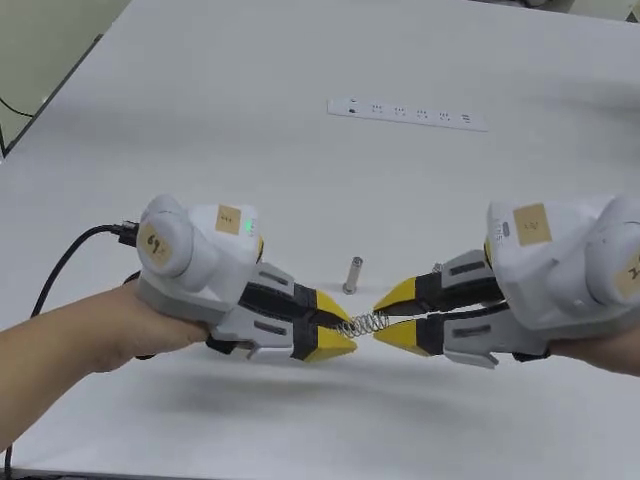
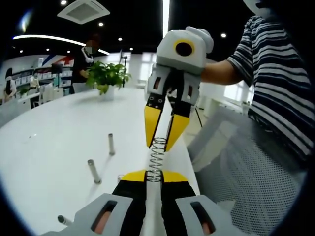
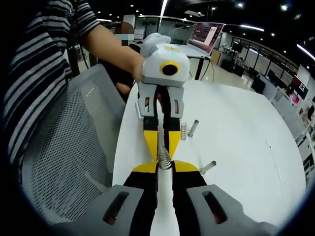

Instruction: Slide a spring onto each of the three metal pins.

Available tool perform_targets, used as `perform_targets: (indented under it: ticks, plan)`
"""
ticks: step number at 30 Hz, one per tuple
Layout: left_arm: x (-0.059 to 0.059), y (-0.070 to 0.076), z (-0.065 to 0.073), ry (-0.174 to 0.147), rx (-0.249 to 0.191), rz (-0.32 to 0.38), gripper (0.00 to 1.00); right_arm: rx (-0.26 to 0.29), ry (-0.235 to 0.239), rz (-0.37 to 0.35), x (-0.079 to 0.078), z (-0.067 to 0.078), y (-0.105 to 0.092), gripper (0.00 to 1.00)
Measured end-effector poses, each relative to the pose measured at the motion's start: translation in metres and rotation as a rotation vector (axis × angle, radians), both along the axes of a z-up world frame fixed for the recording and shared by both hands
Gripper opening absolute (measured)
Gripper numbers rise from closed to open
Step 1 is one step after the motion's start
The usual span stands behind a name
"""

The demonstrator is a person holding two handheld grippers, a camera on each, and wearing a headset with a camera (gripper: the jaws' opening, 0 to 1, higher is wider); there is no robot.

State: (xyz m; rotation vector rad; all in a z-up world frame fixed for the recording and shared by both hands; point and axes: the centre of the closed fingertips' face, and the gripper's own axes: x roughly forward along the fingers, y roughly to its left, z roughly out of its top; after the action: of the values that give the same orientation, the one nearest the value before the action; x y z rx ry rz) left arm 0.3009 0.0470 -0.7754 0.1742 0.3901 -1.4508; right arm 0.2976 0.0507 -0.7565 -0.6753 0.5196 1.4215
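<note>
Spring (image 1: 366,323) is held in the air in the head view, level and clear of the white surface (image 1: 250,150). The left gripper (image 1: 345,338) pinches one end and the right gripper (image 1: 388,322) the other, their tips nearly meeting. One pin (image 1: 354,275) stands upright just behind them.

In the left gripper view, its own jaws are closed on the near end of the coil, while the opposing jaws narrow to a V around the far end. Beyond them sit a second pin (image 2: 93,171), also upright, and a third pin (image 2: 64,220) near the picture's edge (upright or lying, I cannot tell). All of them look bare.

In the right gripper view, its jaws are likewise nipped shut on the coil's end. A spare spring (image 3: 183,130) stands on the surface beside a pin.

No pin looks to carry a spring, so the first fitting seems to be in hand. Next, one gripper likely has to let go. The other can then turn the coil upright, line its open end over a pin top and slide it down.
</note>
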Motion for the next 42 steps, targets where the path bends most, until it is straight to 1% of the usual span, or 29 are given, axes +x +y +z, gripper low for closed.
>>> perform_targets:
  ticks: [1, 3, 4, 7, 10, 15, 17, 19, 21, 23, 26, 28, 31, 34, 38, 40, 42]
  plan:
    - [0.001, 0.000, 0.000, 0.000, 0.001, 0.003, 0.02, 0.006, 0.000, -0.001, 0.000, 0.001, 0.001, 0.07]
    - [0.001, 0.000, -0.001, 0.002, 0.003, 0.002, 0.02, 0.048, 0.016, -0.011, -0.001, 0.006, 0.007, 0.07]
    - [0.000, 0.000, -0.001, 0.002, 0.002, 0.000, 0.02, 0.059, 0.021, -0.013, -0.001, 0.009, 0.009, 0.07]
    - [-0.001, -0.001, -0.003, -0.005, 0.014, -0.007, 0.02, 0.064, 0.015, -0.006, -0.003, 0.009, 0.012, 0.07]
    - [0.000, 0.000, -0.006, -0.004, 0.024, -0.006, 0.02, 0.066, 0.012, -0.006, -0.004, 0.007, 0.014, 0.07]
    - [-0.001, 0.000, -0.007, -0.004, 0.030, -0.011, 0.02, 0.106, 0.024, -0.013, -0.007, 0.010, 0.020, 0.07]
    - [-0.001, -0.001, -0.009, -0.011, 0.041, -0.013, 0.02, 0.101, 0.022, -0.010, -0.008, 0.009, 0.022, 0.07]
    - [0.000, -0.001, -0.009, -0.004, 0.037, -0.008, 0.02, 0.119, 0.029, -0.015, -0.008, 0.011, 0.025, 0.07]
    - [0.000, -0.002, -0.008, -0.007, 0.030, -0.008, 0.02, 0.130, 0.034, -0.023, -0.007, 0.012, 0.027, 0.07]
    - [0.001, -0.003, -0.007, -0.011, 0.032, -0.005, 0.02, 0.136, 0.028, -0.023, -0.007, 0.011, 0.029, 0.07]
    - [0.003, -0.002, -0.006, -0.007, 0.026, 0.000, 0.02, 0.149, 0.029, -0.028, -0.006, 0.011, 0.031, 0.07]
    - [0.004, -0.001, -0.006, -0.010, 0.028, 0.004, 0.03, 0.161, 0.033, -0.035, -0.005, 0.011, 0.032, 0.07]
    - [0.003, -0.002, -0.004, -0.005, 0.013, 0.008, 0.03, 0.195, 0.049, -0.049, -0.005, 0.013, 0.034, 0.07]
    - [0.002, -0.001, -0.004, -0.010, 0.019, 0.007, 0.03, 0.191, 0.043, -0.039, -0.006, 0.013, 0.035, 0.07]
    - [0.004, 0.001, -0.003, 0.004, 0.007, 0.027, 0.03, 0.211, 0.050, -0.046, -0.004, 0.015, 0.034, 0.07]
    - [0.004, 0.002, -0.001, 0.017, 0.002, 0.037, 0.03, 0.216, 0.052, -0.048, -0.004, 0.016, 0.034, 0.07]
    - [0.003, 0.002, 0.000, 0.012, 0.001, 0.039, 0.03, 0.218, 0.051, -0.048, -0.003, 0.017, 0.035, 0.07]
